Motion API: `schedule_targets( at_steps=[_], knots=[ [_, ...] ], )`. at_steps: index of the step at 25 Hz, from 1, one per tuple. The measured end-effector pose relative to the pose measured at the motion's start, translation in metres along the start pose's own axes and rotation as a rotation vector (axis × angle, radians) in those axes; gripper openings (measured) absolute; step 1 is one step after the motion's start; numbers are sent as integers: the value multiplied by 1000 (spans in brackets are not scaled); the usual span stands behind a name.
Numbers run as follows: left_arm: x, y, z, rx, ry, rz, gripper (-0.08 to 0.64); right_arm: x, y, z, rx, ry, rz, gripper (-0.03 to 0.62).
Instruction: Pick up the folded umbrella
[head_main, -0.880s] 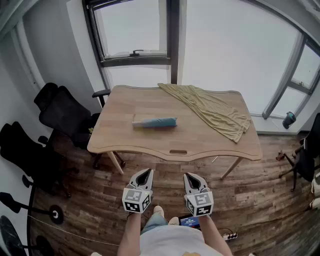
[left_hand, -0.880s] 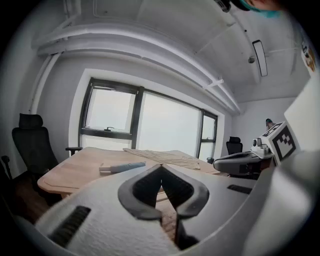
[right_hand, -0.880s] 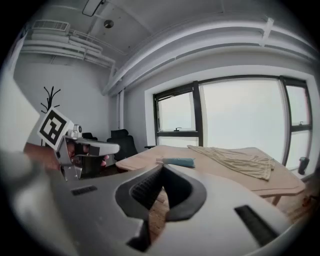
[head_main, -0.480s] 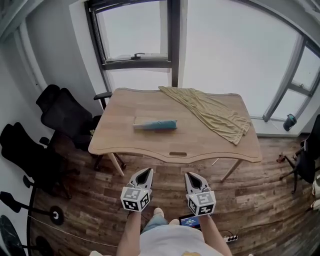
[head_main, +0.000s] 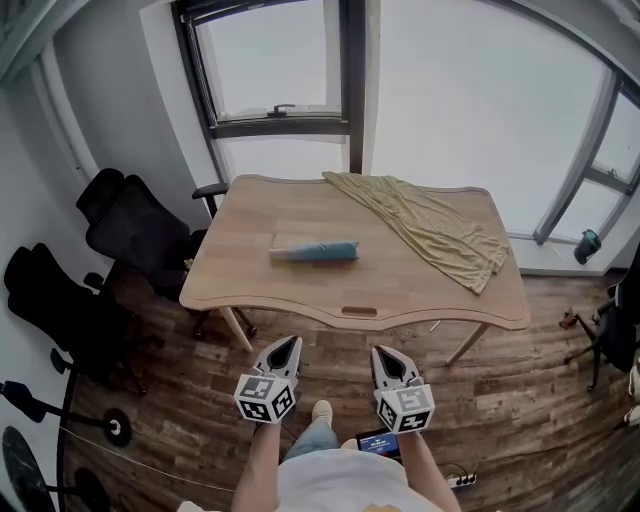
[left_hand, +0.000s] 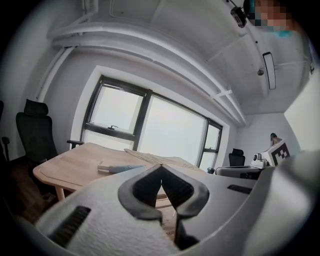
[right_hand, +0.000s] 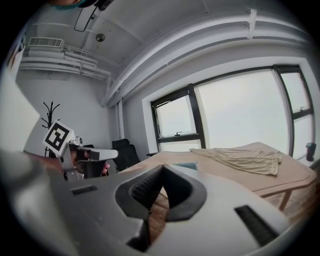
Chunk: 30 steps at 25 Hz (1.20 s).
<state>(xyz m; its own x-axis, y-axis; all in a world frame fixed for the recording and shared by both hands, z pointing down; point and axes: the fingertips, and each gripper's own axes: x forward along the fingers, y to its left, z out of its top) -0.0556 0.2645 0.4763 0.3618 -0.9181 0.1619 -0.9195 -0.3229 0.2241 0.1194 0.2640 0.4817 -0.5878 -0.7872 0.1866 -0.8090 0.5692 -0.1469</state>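
The folded umbrella is a teal roll with a pale handle end, lying on its side near the middle of the wooden table. It also shows far ahead in the left gripper view as the same umbrella. My left gripper and right gripper hang side by side over the floor, short of the table's front edge. Both are shut, tips touching, with nothing between them. In the right gripper view only a teal sliver of the umbrella peeks over the jaws.
A beige cloth drapes across the table's right back part. Black office chairs stand left of the table. A dark bottle sits on the right window ledge. A power strip lies on the floor by my feet.
The view has drifted a little, so the table sits slightly lower and further right in frame. Both grippers stay shut and low in front of me.
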Motion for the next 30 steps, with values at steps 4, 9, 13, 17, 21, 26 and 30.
schedule_targets(
  at_steps=[4, 9, 13, 17, 21, 26, 30],
  knots=[
    [21, 4, 5, 54, 2, -10, 20, 20, -16, -3, 3, 17, -16, 9],
    [66, 26, 5, 111, 20, -8, 20, 64, -37, -3, -4, 39, -21, 9],
    [116, 52, 15, 88, 34, -34, 20, 118, -60, 7, -15, 64, -24, 9],
    [166, 94, 26, 97, 62, -26, 20, 176, -83, 16, 3, 88, -49, 9],
    [215, 135, 32, 68, 89, -29, 20, 230, -103, 22, 12, 112, -68, 9],
    [273, 172, 43, 61, 113, -62, 20, 289, -128, 28, 19, 131, -98, 9],
    [305, 193, 47, 86, 128, -95, 20, 326, -140, 25, 25, 145, -122, 9]
  ],
)
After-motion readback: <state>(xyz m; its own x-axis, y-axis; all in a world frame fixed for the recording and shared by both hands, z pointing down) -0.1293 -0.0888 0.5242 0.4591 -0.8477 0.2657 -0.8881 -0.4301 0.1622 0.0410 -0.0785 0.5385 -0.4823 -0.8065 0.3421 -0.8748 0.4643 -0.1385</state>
